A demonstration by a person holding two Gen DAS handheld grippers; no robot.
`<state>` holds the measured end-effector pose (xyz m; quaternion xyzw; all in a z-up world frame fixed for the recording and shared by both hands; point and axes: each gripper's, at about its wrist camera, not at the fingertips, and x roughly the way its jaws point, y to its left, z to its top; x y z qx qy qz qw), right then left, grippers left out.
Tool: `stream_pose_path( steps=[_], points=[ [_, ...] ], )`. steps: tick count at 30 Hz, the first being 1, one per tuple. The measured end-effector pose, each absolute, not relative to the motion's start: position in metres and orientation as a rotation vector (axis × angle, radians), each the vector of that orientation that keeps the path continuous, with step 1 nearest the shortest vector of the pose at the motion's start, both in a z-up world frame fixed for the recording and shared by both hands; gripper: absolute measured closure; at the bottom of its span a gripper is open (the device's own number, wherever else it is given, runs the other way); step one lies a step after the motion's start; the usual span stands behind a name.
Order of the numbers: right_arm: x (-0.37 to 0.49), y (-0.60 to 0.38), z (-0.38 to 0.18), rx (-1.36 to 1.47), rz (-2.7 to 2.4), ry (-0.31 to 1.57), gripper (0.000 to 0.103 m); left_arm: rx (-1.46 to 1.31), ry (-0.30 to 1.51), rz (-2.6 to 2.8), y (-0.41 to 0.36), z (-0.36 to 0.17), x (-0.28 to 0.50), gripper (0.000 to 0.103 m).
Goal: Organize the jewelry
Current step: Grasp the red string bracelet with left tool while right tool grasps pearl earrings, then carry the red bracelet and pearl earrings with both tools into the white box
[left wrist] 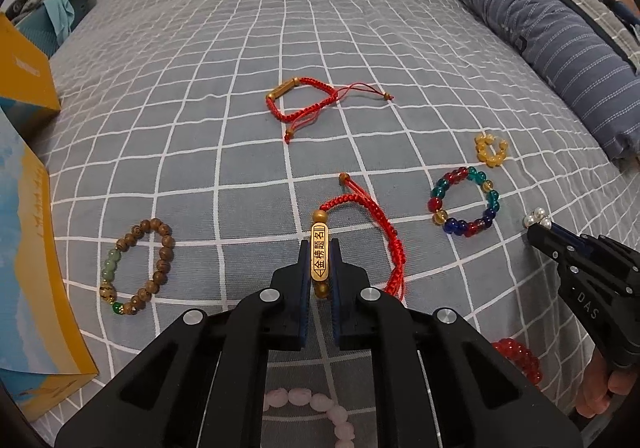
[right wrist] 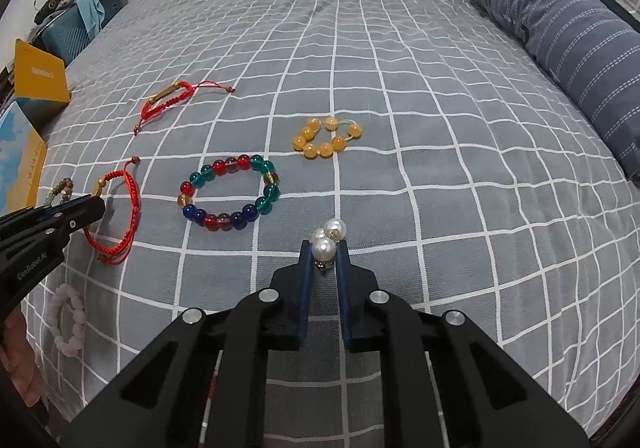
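While both grippers hover over it, the bed (left wrist: 200,47) with its grey, white-gridded cover fills most of each view. A blue striped pillow (right wrist: 560,23) runs along the upper right of the frame, lying on the cover. Yellow and blue boxes (left wrist: 24,175) stand at the left edge of the left wrist view.

Left gripper (left wrist: 322,268): fingers pressed onto the gold bar of a red cord bracelet (left wrist: 384,224), bar upright between the blue pads, inscription facing the camera. Its red cord loops to the right of the fingers, lower centre of frame. In the right wrist view this gripper appears at the left edge, with the cord hanging below its tip.

Right gripper (right wrist: 323,260): pinching a pearl cluster (right wrist: 328,240) at the fingertips, centre of frame; whether the pearls touch the cover cannot be told.

Items lying on the cover:
- Wooden bead bracelet (left wrist: 138,268) with green beads, lower left of the left wrist view, near the boxes.
- Multicoloured glass bead bracelet (right wrist: 228,193), red, teal, blue and amber, left of centre in the right wrist view.
- Second red cord bracelet (left wrist: 304,101) with a gold tube, upper centre of the left wrist view, well apart from the others.
- Amber bead bracelet (right wrist: 326,137), just above and right of the multicoloured one, not touching it.
- Pink bead bracelet (right wrist: 70,316), lower left of the right wrist view.
- Red bead bracelet (left wrist: 518,360), lower right of the left wrist view, partly hidden.
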<state>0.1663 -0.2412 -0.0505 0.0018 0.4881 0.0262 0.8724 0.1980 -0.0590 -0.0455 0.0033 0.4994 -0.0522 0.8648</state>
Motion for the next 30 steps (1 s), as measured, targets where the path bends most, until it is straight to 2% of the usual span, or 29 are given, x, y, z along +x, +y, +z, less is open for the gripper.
stream_pose_path(
  steps=[30],
  points=[
    [0.179,-0.215,0.029,-0.020,0.089,0.883,0.092,-0.015,0.911,-0.048,-0.025,0.043,0.187,0.095]
  ],
)
